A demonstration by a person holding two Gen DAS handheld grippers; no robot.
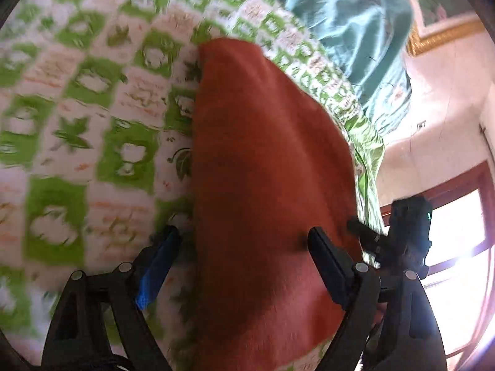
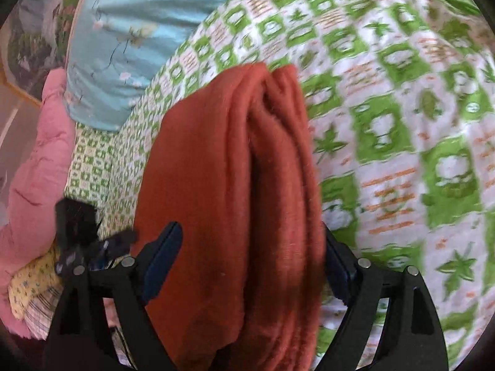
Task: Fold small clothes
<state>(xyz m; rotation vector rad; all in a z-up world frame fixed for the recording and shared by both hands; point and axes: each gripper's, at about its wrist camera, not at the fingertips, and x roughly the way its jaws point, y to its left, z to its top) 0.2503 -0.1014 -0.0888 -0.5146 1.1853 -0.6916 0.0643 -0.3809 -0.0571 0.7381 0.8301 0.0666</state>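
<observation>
A rust-red fuzzy garment [image 1: 266, 167] lies folded on a green-and-white patterned bedspread [image 1: 92, 99]. In the left wrist view my left gripper [image 1: 244, 238] is open, its fingers wide apart on either side of the cloth's near end. The right gripper's body [image 1: 408, 232] shows at the garment's right edge. In the right wrist view the garment [image 2: 235, 185] shows several folded layers. My right gripper [image 2: 250, 241] is open and straddles the garment's near end. The other gripper [image 2: 77, 219] shows blurred at the left.
A teal floral quilt [image 1: 346, 31] lies at the bed's far side, also in the right wrist view [image 2: 123, 31]. A pink quilt [image 2: 37, 160] and small patterned clothes [image 2: 27, 284] lie at the left. A window [image 1: 458, 241] and a framed picture [image 1: 439, 6] are on the wall.
</observation>
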